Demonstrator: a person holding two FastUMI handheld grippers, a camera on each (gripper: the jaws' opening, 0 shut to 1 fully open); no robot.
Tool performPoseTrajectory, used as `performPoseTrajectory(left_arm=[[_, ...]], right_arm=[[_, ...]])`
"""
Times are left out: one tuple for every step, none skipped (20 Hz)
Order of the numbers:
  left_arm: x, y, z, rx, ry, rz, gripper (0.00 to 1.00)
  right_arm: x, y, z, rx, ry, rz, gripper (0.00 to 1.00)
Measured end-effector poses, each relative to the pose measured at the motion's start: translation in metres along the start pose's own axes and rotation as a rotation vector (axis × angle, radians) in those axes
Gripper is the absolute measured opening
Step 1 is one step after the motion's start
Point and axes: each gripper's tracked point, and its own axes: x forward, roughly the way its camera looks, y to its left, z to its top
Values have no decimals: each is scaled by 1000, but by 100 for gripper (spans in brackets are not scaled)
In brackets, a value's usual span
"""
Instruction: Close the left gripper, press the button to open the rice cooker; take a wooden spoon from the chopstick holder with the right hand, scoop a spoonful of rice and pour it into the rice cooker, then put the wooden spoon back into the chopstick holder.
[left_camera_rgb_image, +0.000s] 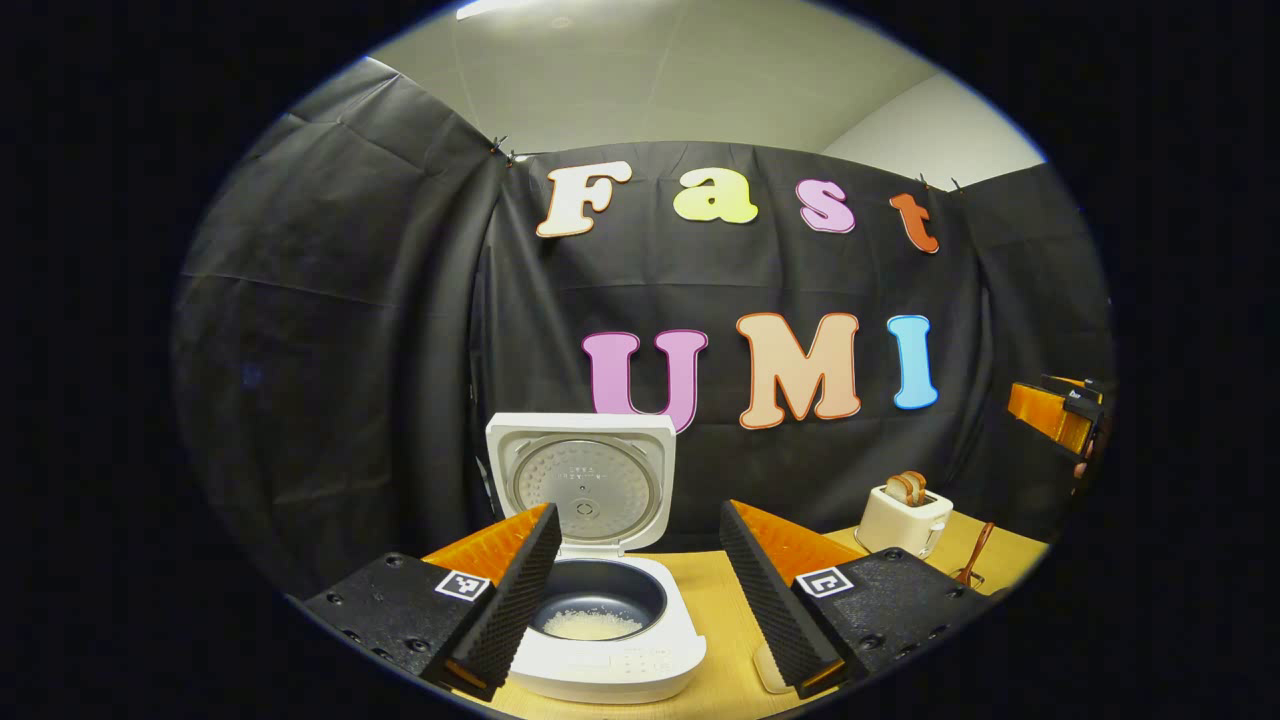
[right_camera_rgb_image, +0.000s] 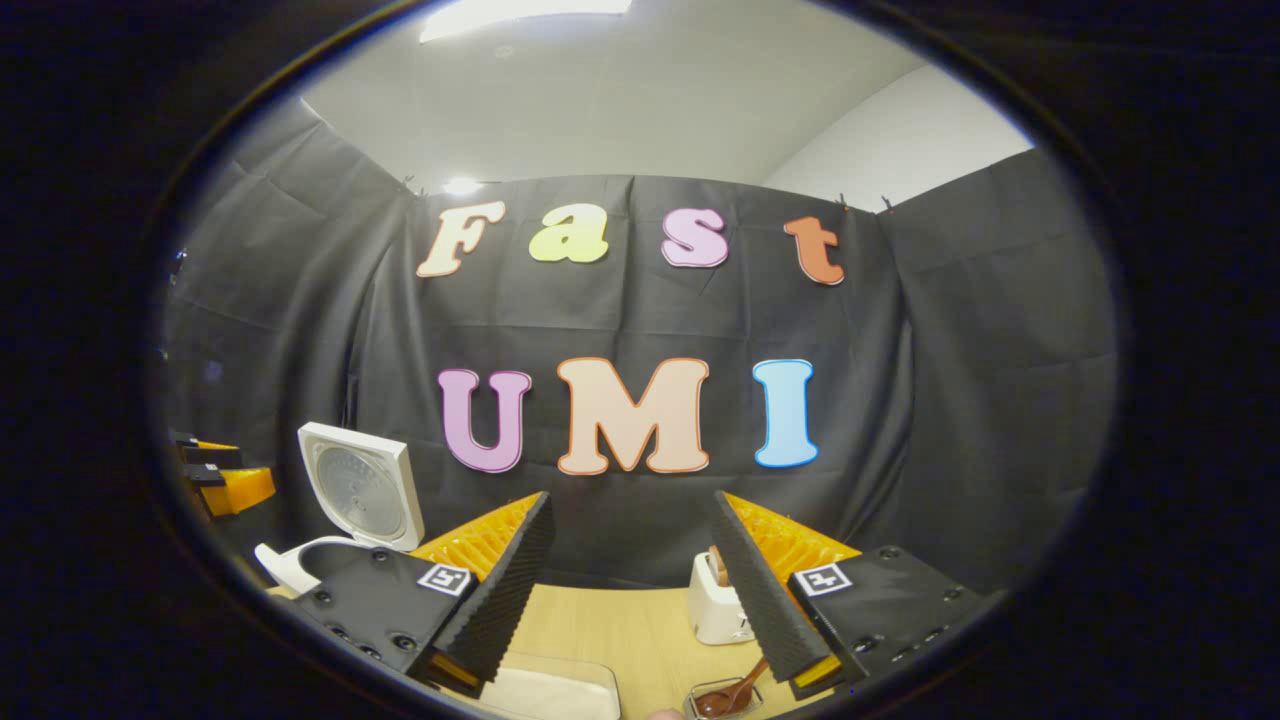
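Rice cooker lid up, rice inside, just ahead between the left gripper's parted fingers, right gripper spread empty, wooden spoon probably in its holder below.

We see a light wooden bench. On it stands the white rice cooker with its lid up and rice in the dark pot. Well to its right sits a white toaster with bread in its slots. Near the toaster, the chopstick holder holds a wooden spoon, with a pale tray beside it
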Motion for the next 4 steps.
performPoseTrajectory(left_arm=[[0, 0, 1, -1, -1, 0, 94], [-1, 1, 0, 0, -1, 4, 94], [-1, 2, 1, 1, -2, 6, 94], [-1, 0, 1, 0, -5, 5, 94]], right_arm=[[0, 0, -1, 0, 1, 2, 100], [-1, 0, 0, 0, 0, 2, 100], [-1, 1, 0, 0, -1, 2, 100], [-1, 1, 1, 2, -3, 3, 100]])
